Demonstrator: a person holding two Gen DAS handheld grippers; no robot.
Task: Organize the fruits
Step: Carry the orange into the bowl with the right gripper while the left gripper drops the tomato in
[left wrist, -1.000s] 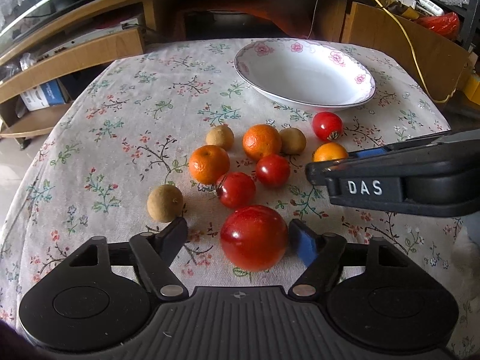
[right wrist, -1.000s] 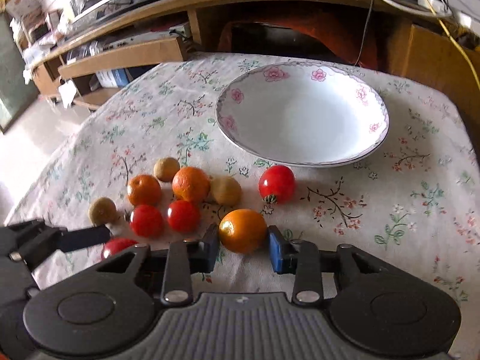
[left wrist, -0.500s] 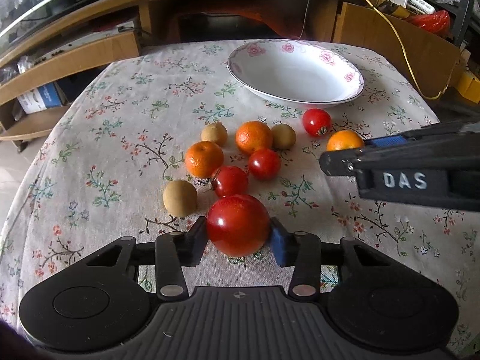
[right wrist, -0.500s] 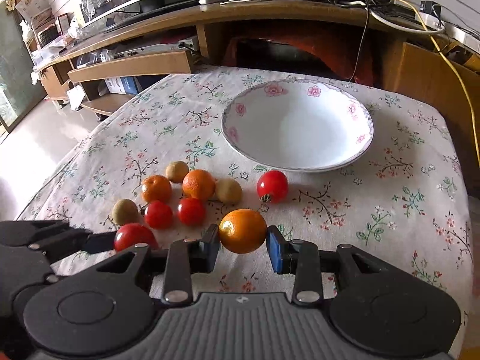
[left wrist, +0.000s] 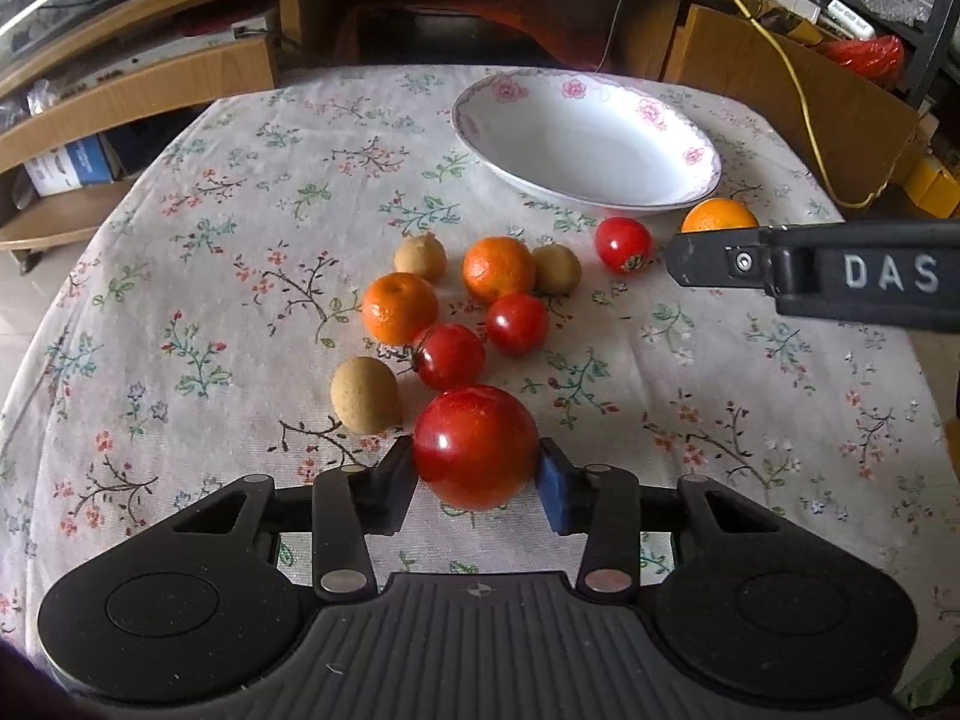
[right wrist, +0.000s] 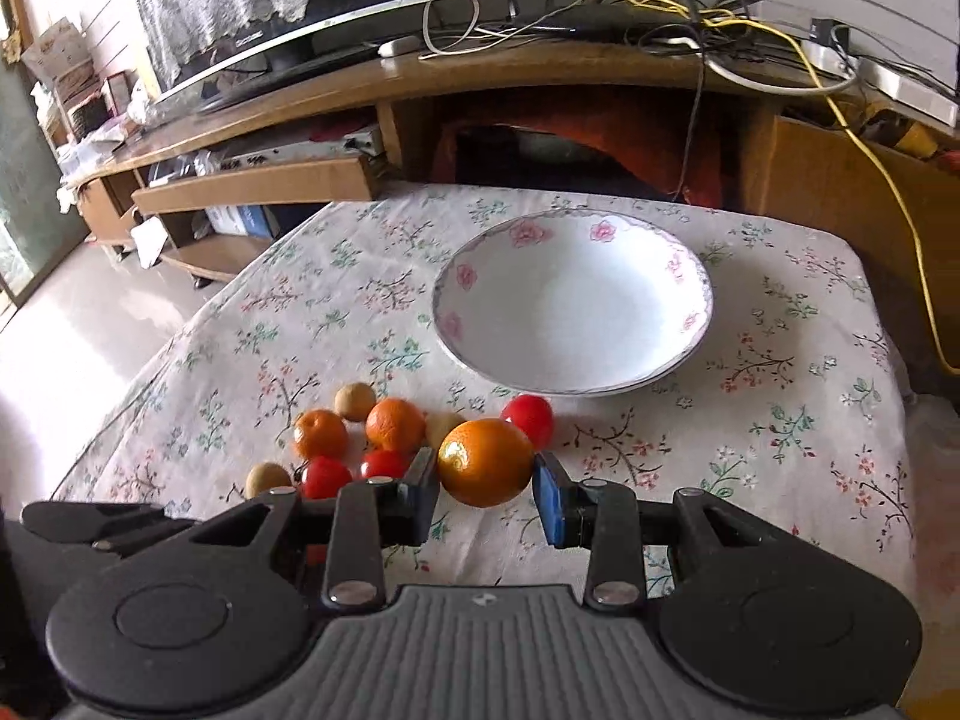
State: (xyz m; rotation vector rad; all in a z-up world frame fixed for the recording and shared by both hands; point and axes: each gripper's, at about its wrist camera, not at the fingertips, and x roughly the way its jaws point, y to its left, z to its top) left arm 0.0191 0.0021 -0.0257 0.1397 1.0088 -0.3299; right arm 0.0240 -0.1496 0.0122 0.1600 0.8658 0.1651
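Note:
My left gripper is shut on a big red tomato and holds it above the flowered cloth. My right gripper is shut on an orange, lifted in front of the white flowered bowl, which is empty. The same bowl shows far right in the left wrist view, with the held orange peeking above the right gripper's side. Loose on the cloth lie two oranges, three small tomatoes and three brown round fruits.
The table wears a floral cloth with rounded edges. Behind it stands a wooden TV bench with a screen, boxes and tangled cables. A yellow cable hangs by the cabinet at the right.
Both grippers have closed on their fruit and risen from the cloth. The right one has lifted and tilted up, so the room behind shows more.

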